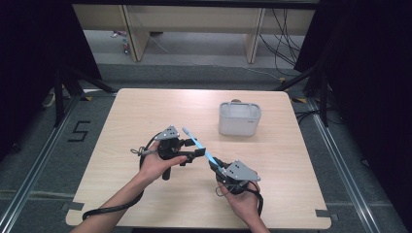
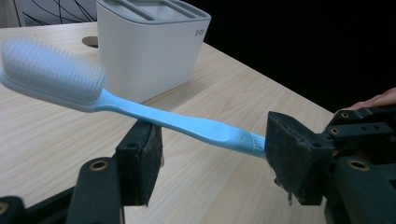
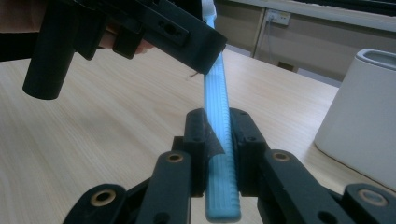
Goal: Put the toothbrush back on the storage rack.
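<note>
A light blue toothbrush point(image 1: 197, 142) is held above the table, its white bristle head point(image 2: 51, 70) pointing away from me. My right gripper point(image 1: 216, 166) is shut on the ribbed end of the handle point(image 3: 219, 154). My left gripper point(image 1: 197, 153) is open around the middle of the brush. Its two pads stand wide apart, and the handle point(image 2: 187, 123) runs crosswise from over the left pad point(image 2: 142, 163) to the right pad point(image 2: 289, 158). A white toothbrush holder point(image 1: 239, 119) with slots in its top stands at the back right of the table.
The holder point(image 2: 149, 51) stands just beyond the brush head in the left gripper view. In the right gripper view the left gripper point(image 3: 140, 23) hangs at top left. The wooden table point(image 1: 145, 111) has bare wood at its left and front; dark curtains flank it.
</note>
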Motion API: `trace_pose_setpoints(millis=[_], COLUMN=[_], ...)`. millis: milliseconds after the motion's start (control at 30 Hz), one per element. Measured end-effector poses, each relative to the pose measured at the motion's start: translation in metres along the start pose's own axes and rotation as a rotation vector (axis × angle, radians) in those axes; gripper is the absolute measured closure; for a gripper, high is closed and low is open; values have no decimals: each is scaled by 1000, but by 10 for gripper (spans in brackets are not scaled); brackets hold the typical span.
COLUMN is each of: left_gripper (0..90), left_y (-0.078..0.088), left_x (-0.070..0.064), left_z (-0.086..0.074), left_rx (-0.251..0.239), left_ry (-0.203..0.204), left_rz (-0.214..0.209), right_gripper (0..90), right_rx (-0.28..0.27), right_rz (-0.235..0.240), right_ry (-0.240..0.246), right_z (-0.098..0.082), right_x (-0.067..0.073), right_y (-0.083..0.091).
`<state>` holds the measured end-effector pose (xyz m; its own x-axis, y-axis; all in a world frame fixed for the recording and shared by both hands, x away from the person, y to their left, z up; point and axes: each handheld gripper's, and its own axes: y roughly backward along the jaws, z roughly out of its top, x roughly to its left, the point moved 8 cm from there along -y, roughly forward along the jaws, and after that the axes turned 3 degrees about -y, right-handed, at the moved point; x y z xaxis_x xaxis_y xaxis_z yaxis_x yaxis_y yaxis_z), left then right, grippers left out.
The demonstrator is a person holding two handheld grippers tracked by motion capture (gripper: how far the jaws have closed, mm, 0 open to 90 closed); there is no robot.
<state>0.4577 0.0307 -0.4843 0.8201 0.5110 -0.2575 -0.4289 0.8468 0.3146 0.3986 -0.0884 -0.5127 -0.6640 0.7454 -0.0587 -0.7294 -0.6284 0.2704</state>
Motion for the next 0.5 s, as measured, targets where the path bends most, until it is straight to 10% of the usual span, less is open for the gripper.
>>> trace_pose_setpoints(millis=[500], left_gripper=[380], left_y=[1], left_x=[-2], left_z=[4], left_rx=[-16], left_ry=[34], left_rz=[-20], right_gripper=[788], right_rx=[-13], right_rz=[-7], right_ry=[8], right_z=[2], right_x=[-1], right_y=[0])
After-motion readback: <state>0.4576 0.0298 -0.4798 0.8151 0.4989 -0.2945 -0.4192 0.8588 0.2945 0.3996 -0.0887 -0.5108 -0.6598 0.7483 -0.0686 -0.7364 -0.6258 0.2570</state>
